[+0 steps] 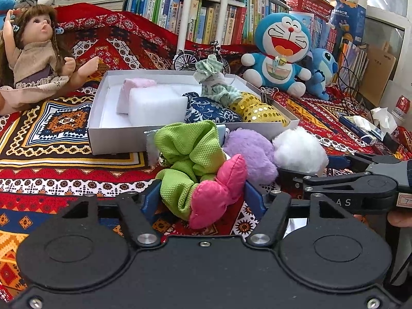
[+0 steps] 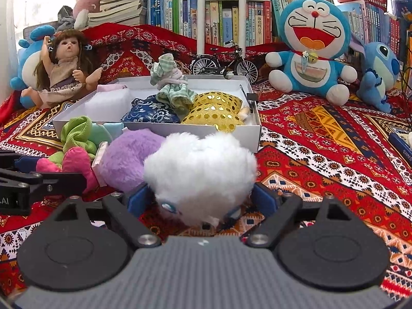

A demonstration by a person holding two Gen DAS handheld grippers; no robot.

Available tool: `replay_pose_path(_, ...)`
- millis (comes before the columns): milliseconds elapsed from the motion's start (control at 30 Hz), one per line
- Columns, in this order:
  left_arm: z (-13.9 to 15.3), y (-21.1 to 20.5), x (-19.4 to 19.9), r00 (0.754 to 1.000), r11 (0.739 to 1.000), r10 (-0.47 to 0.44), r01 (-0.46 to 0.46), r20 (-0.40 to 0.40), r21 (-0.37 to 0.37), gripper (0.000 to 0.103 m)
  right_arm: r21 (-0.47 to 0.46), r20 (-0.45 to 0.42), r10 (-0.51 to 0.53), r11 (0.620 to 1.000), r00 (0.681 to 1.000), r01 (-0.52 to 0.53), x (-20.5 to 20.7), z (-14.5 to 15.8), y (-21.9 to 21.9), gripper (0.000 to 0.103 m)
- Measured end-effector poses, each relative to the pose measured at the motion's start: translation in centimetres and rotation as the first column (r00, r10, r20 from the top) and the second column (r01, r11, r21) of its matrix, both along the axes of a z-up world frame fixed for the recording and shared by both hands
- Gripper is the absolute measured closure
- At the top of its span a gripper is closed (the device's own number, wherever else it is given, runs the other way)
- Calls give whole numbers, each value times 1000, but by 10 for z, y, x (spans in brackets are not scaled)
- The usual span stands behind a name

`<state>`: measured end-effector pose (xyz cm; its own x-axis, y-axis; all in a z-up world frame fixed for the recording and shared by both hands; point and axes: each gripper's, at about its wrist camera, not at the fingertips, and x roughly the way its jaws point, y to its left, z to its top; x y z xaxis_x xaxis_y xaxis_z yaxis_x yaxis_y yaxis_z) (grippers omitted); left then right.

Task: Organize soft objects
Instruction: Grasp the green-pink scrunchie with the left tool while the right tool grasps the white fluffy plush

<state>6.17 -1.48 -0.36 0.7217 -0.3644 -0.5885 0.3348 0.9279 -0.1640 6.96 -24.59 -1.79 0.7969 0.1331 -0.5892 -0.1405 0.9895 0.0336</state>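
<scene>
Pink and lime-green fabric fills the space between the blue pads of the left gripper: a stuffed pink bow-shaped piece joined to a green textured cloth toy lies on the patterned red blanket, and both fingers stand spread on either side of it, though whether the pads actually press it cannot be told. Just beside it to the right sit a purple plush and a fluffy white plush, touching each other, all in front of the near wall of a shallow white cardboard box. The right gripper straddles that white plush, its blue pads at the fluff on both sides with the jaws held fairly wide; a firm grip cannot be confirmed. Inside the box lie a white foam block with a pale pink folded cloth behind it, a navy floral pouch, a gold sequined pouch and a small rag doll in green check resting on top of the pouches. Behind the box stand a miniature bicycle, a long-haired doll to the left, and a Doraemon plush with a Stitch plush to the right, before shelves of books.
</scene>
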Motion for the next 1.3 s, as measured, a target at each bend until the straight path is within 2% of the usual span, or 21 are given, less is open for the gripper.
replay_pose_path(233,3,2,-3,1000,1000,3,-3,20,4,52,-7,-3,3,1000,1000,-3,1,0,2,12)
replay_pose_path(367,6,1,-6,999,999,5,-7,47,35,54,-8,-3,2,1000,1000,-2,1,0,2,12)
replay_pose_path(633,17,9,-12,996,999,22,-25,81,36,56,0,0,2,1000,1000,-2,-2,4,1,14)
replay_pose_path(700,22,13,-13,995,999,27,-30,96,38,56,15,7,2,1000,1000,-2,-5,9,-1,23)
replay_pose_path(833,28,17,-12,993,998,44,-48,114,34,56,17,21,-10,1000,1000,9,-9,17,-4,33)
replay_pose_path(900,32,19,-11,991,998,51,-55,122,34,56,13,30,-22,1000,999,21,-9,21,-5,42)
replay_pose_path(1067,40,25,-5,988,997,66,-71,138,30,56,13,49,-38,999,998,38,-8,30,-7,43)
replay_pose_path(1100,42,26,-3,988,997,72,-77,140,27,56,12,53,-41,999,998,40,-8,31,-8,46)
replay_pose_path(1133,43,27,-2,987,996,77,-82,141,25,56,13,57,-46,999,997,46,-8,32,-8,51)
replay_pose_path(1200,46,29,1,986,996,86,-90,144,23,56,12,56,-68,998,996,68,-7,35,-9,84)
replay_pose_path(1233,46,30,3,986,995,89,-93,144,23,56,15,54,-78,997,995,77,-6,35,-10,83)
replay_pose_path(1300,46,31,6,985,995,97,-101,139,24,56,22,61,-72,997,996,71,-5,35,-12,71)
